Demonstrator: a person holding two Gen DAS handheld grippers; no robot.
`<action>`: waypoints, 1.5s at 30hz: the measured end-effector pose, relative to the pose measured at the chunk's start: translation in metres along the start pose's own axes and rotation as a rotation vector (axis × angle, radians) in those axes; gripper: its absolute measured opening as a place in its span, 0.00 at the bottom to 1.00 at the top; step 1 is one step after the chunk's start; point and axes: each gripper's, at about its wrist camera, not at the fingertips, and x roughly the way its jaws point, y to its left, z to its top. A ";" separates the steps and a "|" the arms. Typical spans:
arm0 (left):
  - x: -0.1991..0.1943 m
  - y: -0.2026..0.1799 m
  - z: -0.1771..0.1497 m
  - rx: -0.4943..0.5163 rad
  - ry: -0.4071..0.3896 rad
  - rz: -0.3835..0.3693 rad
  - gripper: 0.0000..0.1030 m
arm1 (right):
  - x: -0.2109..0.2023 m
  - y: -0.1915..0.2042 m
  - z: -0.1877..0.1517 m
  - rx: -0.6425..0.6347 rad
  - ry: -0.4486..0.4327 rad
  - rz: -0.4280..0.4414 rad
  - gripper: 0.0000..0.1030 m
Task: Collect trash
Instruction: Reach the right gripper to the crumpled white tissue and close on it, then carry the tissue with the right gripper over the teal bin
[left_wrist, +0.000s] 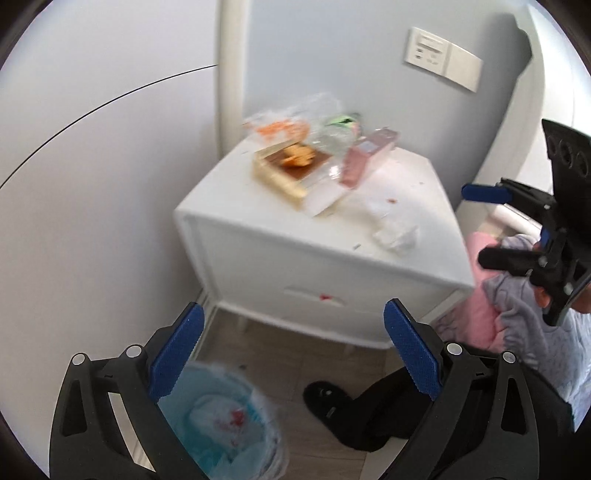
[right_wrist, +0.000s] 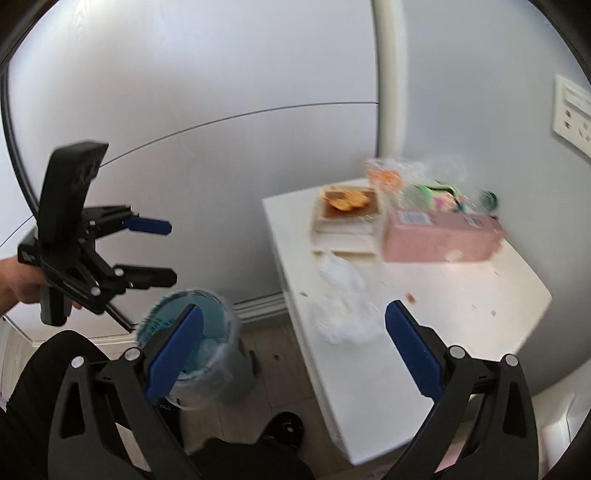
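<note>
Left wrist view, entry one: my left gripper (left_wrist: 293, 354) hangs with fingers spread wide and nothing between them, above the round bin lined with a blue plastic bag (left_wrist: 221, 417) on the floor at near left; crumpled white paper with red marks already lies inside, so I judge collection begun but far from finished. Still on the white bedside cabinet (left_wrist: 280, 251): a crumpled white tissue (left_wrist: 397, 236) near its front edge, a pink rectangular carton (left_wrist: 365, 157), an open cardboard tray holding orange food scraps (left_wrist: 291, 162), and clear plastic wrappers (left_wrist: 295, 122) at the far side, plus scattered crumbs. My right gripper (left_wrist: 480, 225) shows at right, fingers apart, empty. Right wrist view adds the bin's grey outer wall (right_wrist: 236, 380) and a green-and-pink wrapper (right_wrist: 439, 195) behind the carton; bin contents are unclear there.
</note>
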 end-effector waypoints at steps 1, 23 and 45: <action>0.005 -0.006 0.005 0.008 0.004 -0.013 0.92 | 0.000 -0.004 -0.003 0.001 0.005 -0.007 0.93; 0.112 -0.035 0.077 0.062 0.101 -0.311 0.78 | 0.052 -0.055 -0.022 0.035 0.063 0.085 0.86; 0.128 -0.058 0.085 0.084 0.096 -0.372 0.04 | 0.061 -0.060 -0.014 0.075 0.082 0.081 0.18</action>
